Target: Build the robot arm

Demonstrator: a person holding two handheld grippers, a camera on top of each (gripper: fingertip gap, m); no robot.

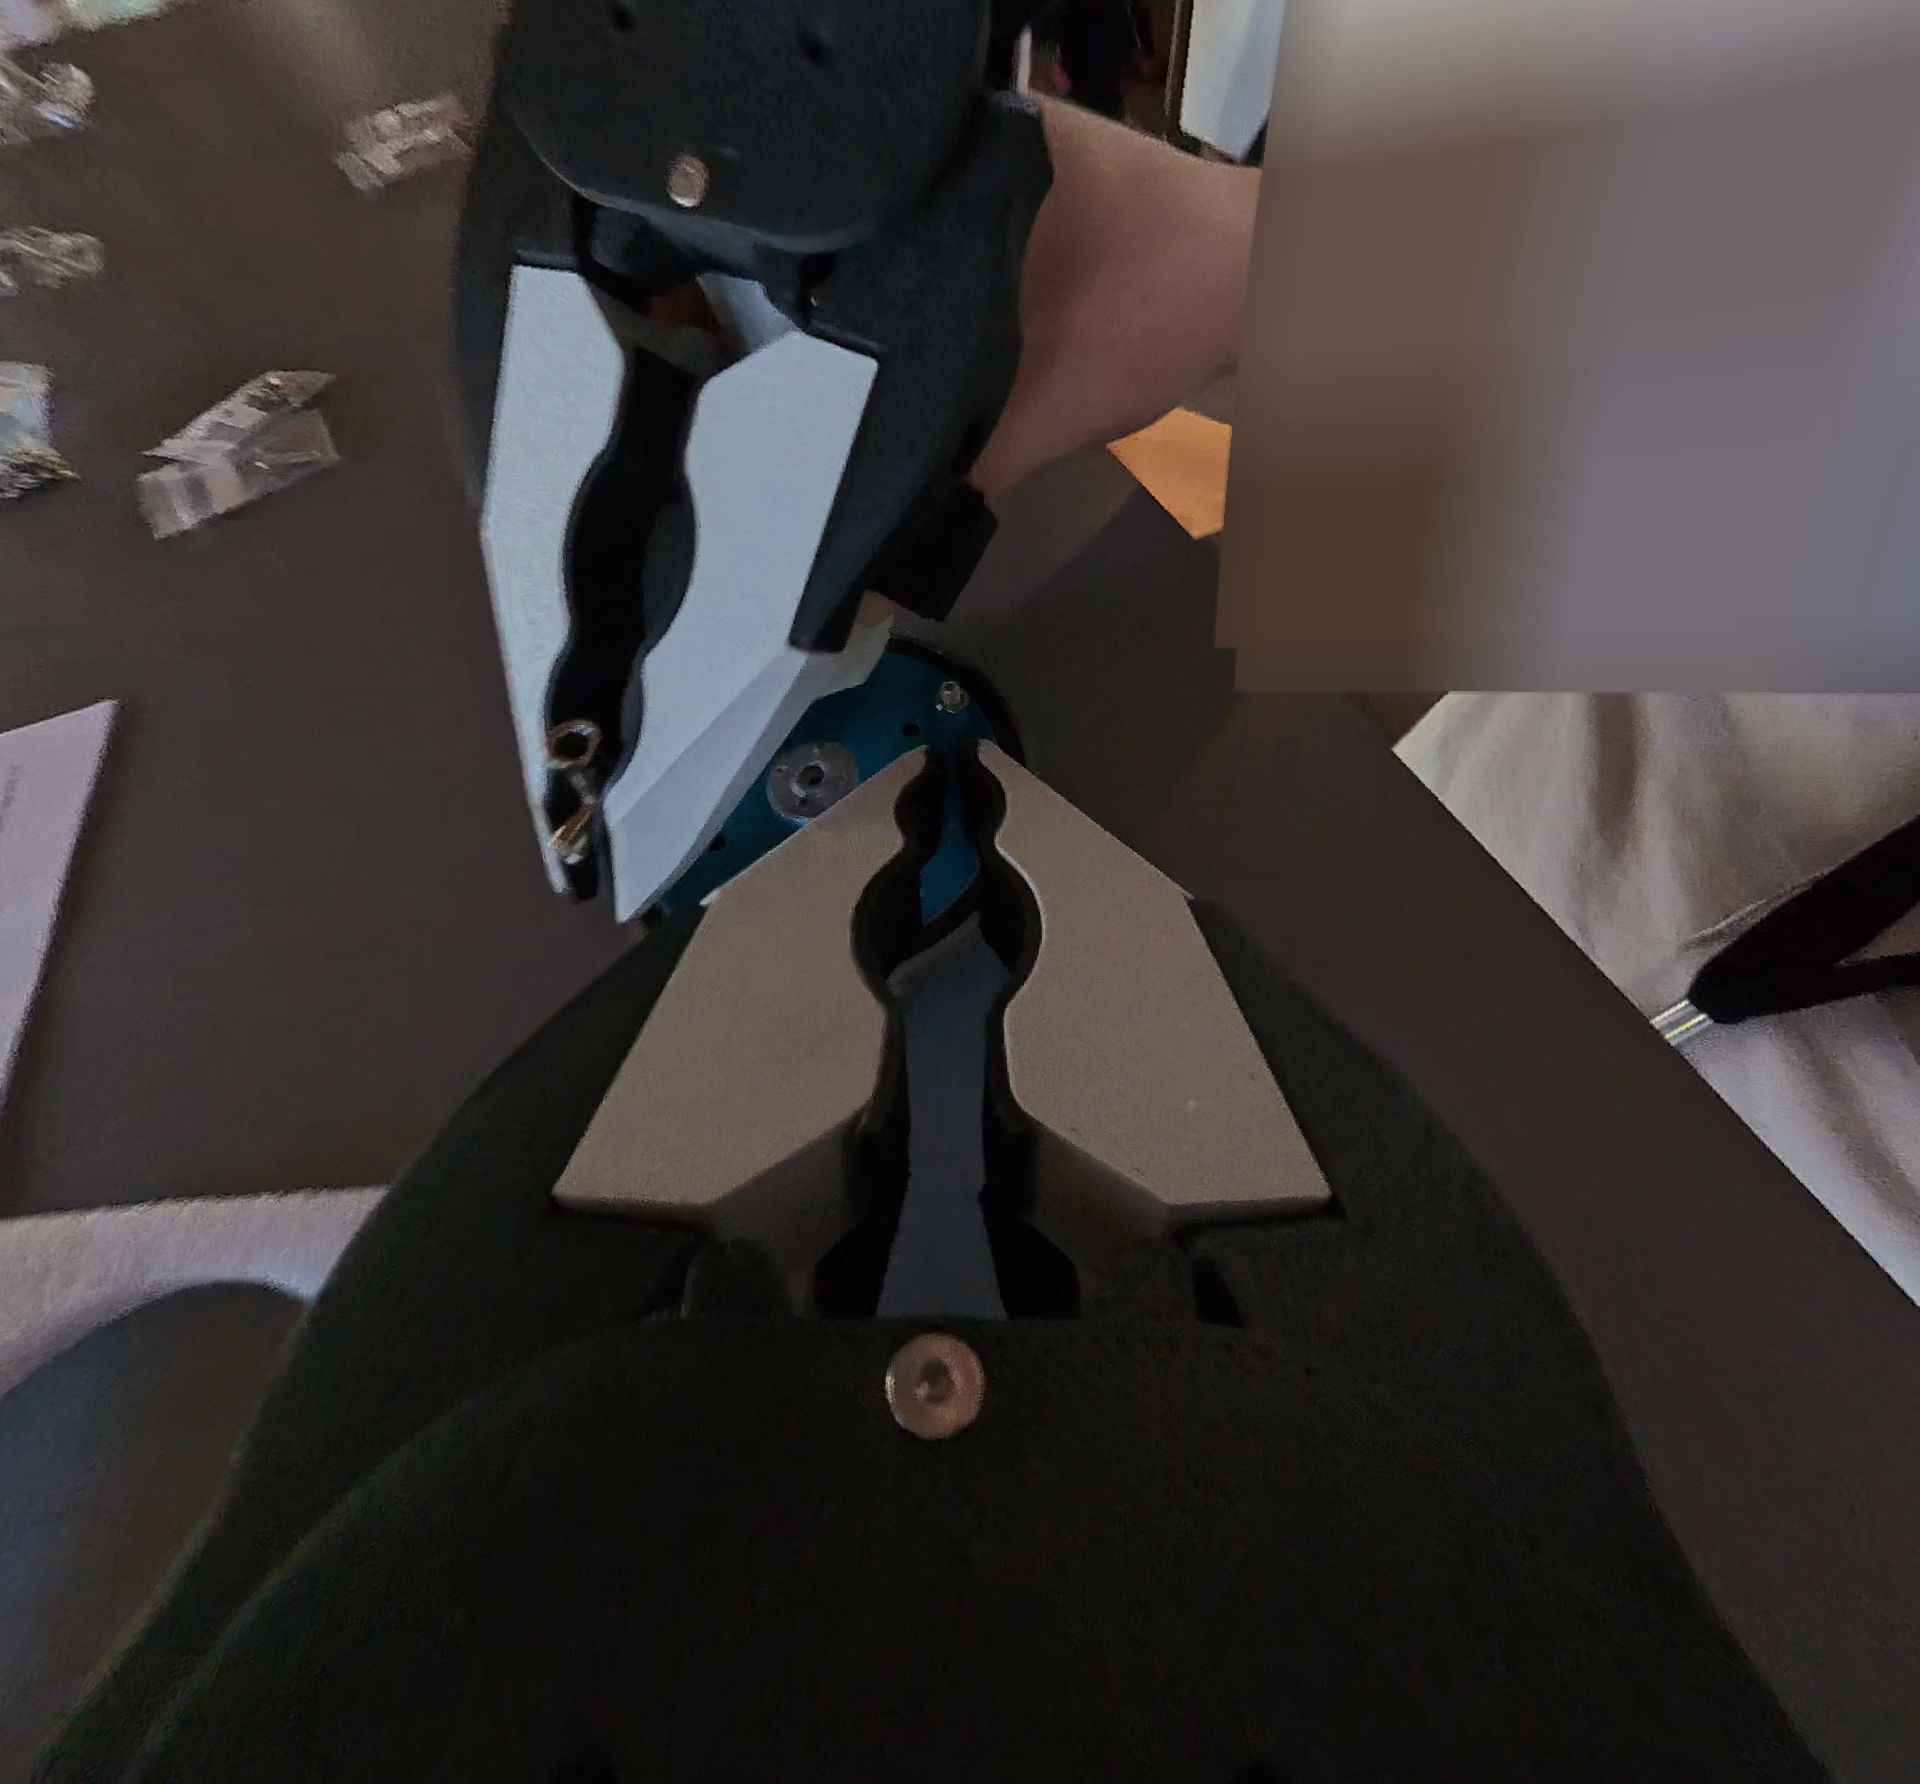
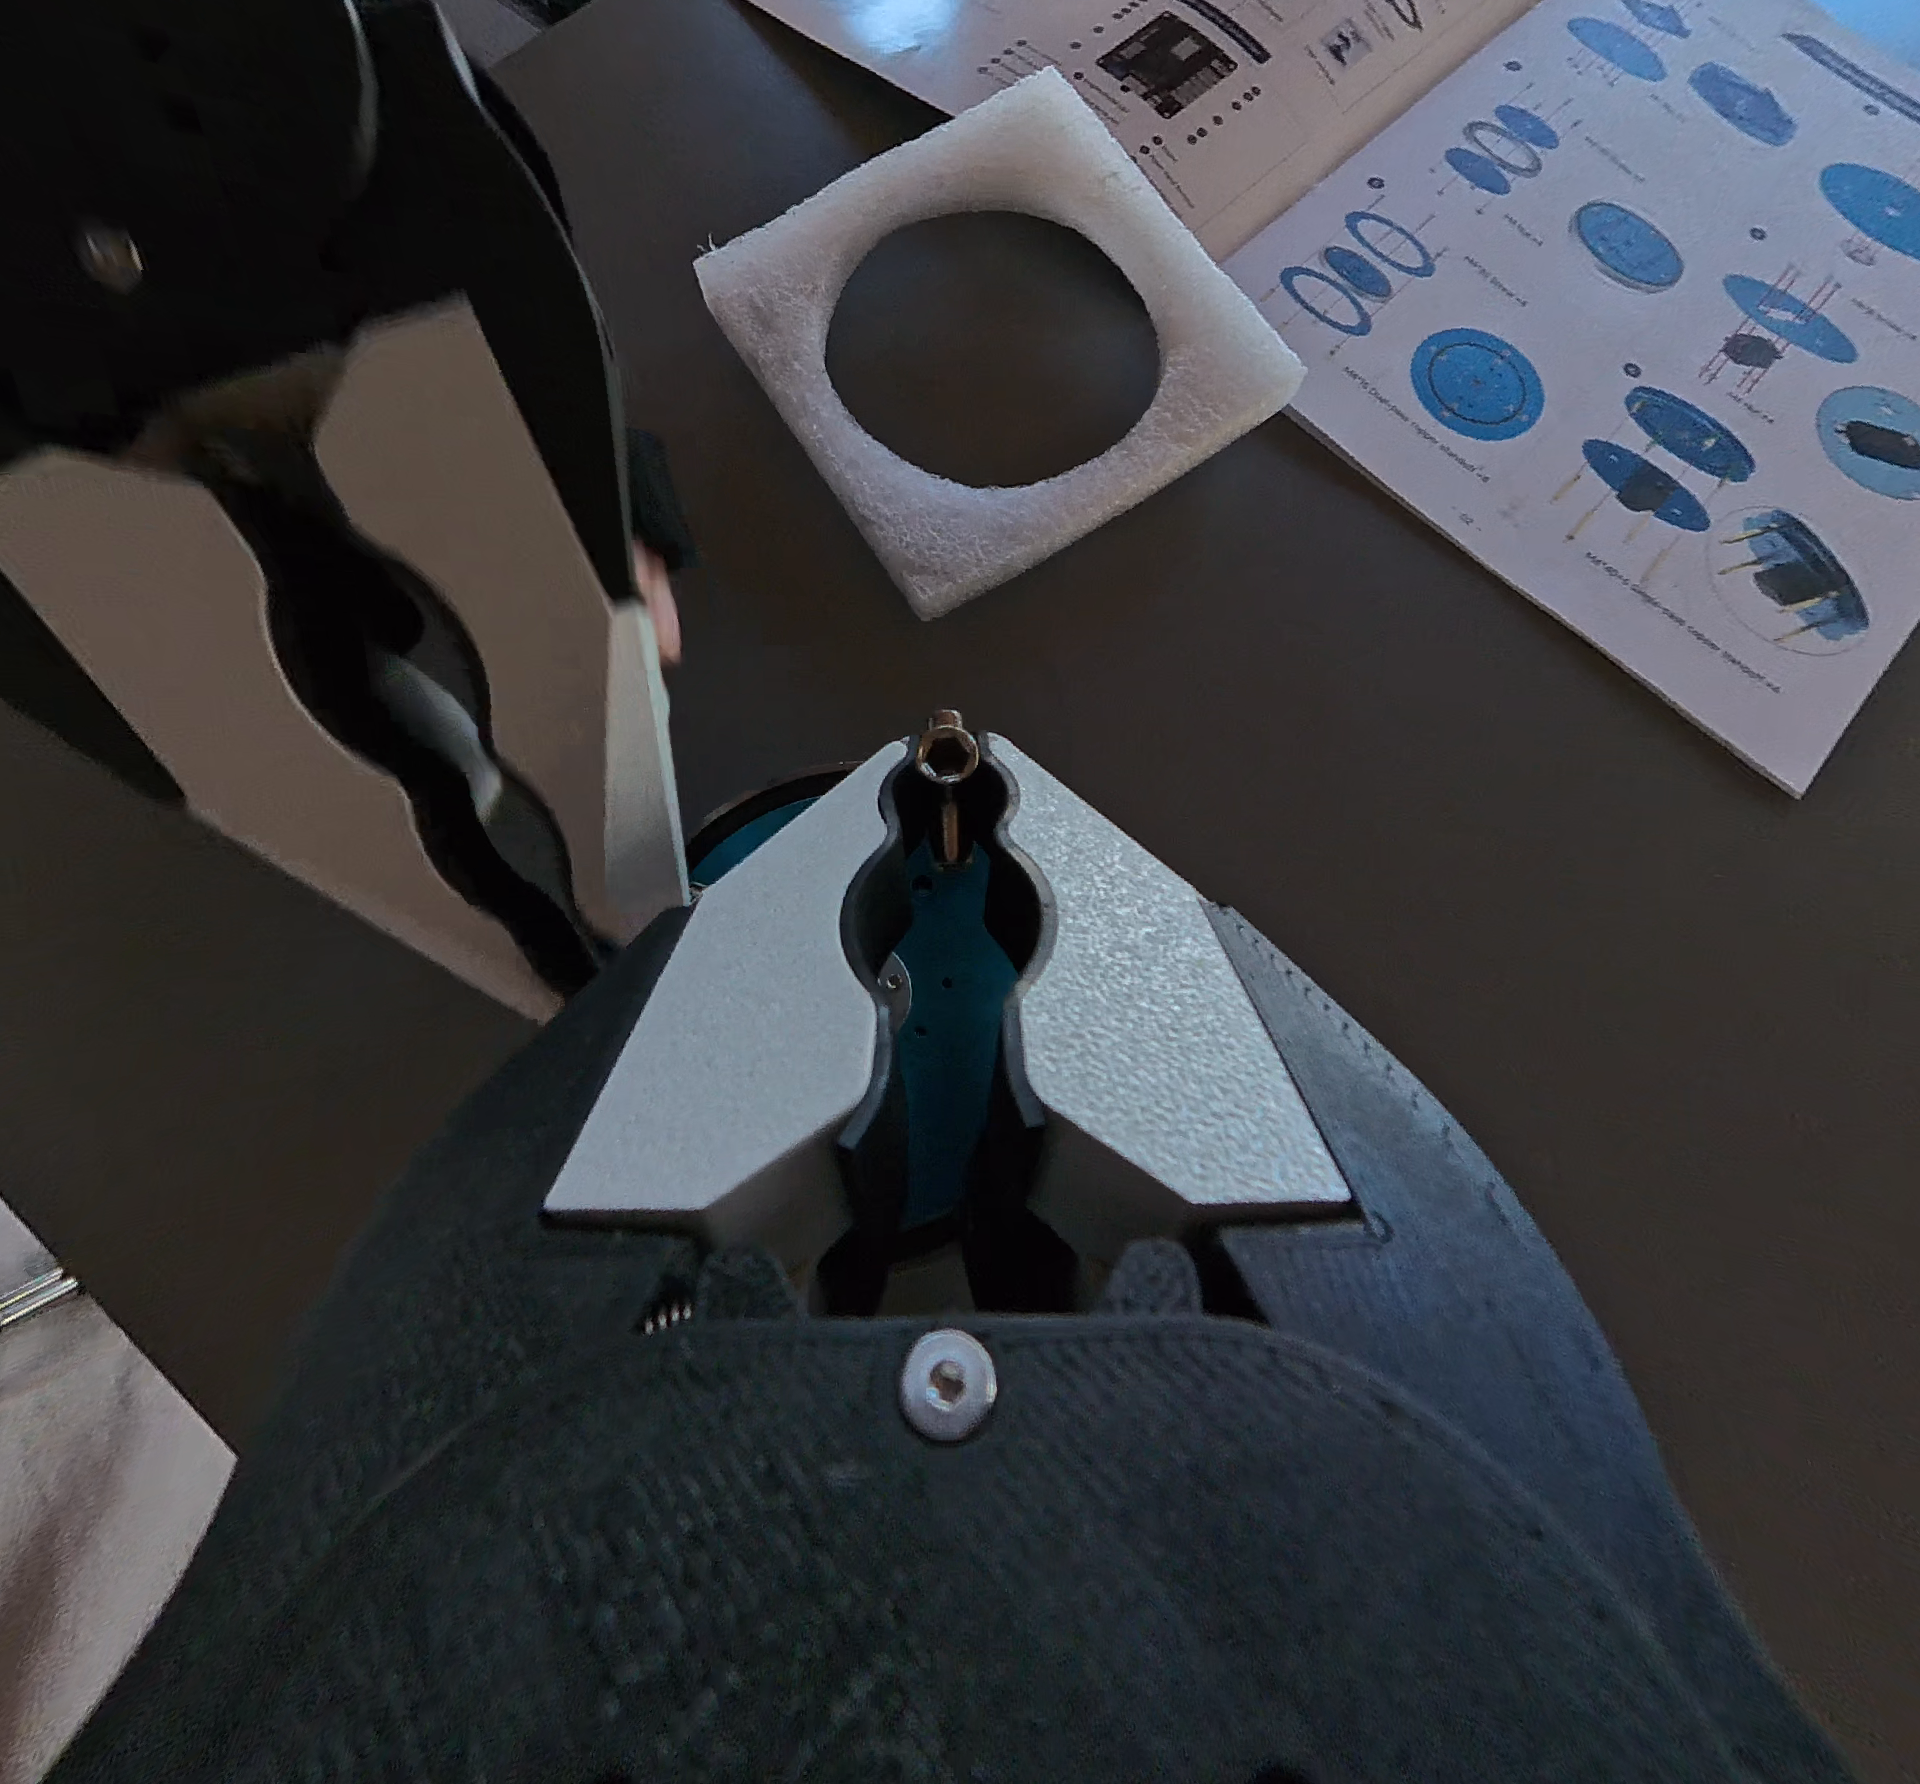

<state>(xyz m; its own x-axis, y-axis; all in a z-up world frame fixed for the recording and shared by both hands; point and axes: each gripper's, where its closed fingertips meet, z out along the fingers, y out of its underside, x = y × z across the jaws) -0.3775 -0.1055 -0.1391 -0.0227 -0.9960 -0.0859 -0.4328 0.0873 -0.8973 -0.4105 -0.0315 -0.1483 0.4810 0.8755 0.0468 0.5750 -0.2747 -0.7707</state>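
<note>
A blue disc [image 1: 862,726] with a metal hub and one brass standoff [image 1: 948,695] upright on it lies on the dark table [image 2: 1247,799]. My left gripper [image 1: 953,747] is shut on the disc's near rim, and blue shows between its fingers. Its fingers [image 2: 551,674] come down at the disc's left side in the right wrist view. My right gripper [image 2: 942,758] is shut on a second brass standoff [image 2: 940,763], hex end up, thread pointing down at the blue disc [image 2: 940,1028]. The right gripper [image 1: 592,861] and its standoff [image 1: 574,778] also show in the left wrist view.
A white foam square with a round hole [image 2: 904,529] lies beyond the disc. An open instruction booklet [image 2: 1558,280] lies at the far right. Several small bags of parts [image 1: 239,446] lie at the left. A person's forearm [image 1: 1122,300] is behind the right gripper. The tips of one gripper are about 7 centimeters away from the tips of the other.
</note>
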